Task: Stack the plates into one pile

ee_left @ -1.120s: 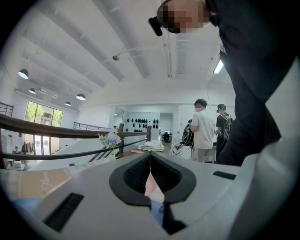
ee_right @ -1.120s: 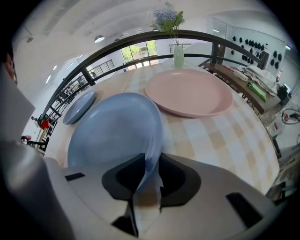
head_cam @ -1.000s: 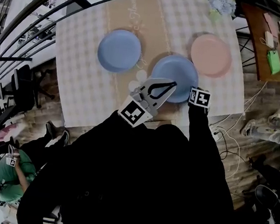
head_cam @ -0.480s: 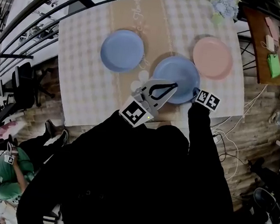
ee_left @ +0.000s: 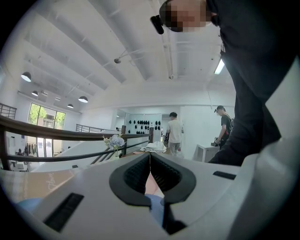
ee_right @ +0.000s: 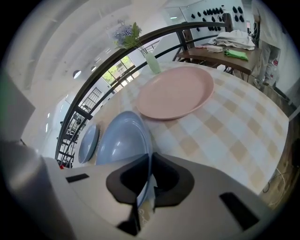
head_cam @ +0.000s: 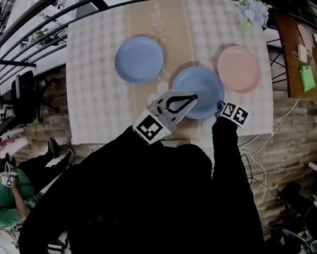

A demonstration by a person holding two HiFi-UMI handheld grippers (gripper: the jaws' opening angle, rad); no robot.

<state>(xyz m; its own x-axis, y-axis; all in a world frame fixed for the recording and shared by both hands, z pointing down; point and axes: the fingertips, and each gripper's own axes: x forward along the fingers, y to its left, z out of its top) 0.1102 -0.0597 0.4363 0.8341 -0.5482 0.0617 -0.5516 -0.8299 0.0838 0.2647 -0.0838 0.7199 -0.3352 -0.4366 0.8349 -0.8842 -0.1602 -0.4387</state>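
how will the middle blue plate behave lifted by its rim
Probably stiff: the middle blue plate shows no bend where the right gripper pinches its rim. Held at one edge, it will likely tilt down. Its glossy surface may slip.

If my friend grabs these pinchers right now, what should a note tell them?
Left gripper: jaws shut, empty, hovering by the middle blue plate.
Right gripper: jaws have just been closing, now clamped on that plate's near rim.
Other blue plate lies left, pink plate right, all apart on the table.
Done: one plate gripped, none stacked.
Left: pile all three.
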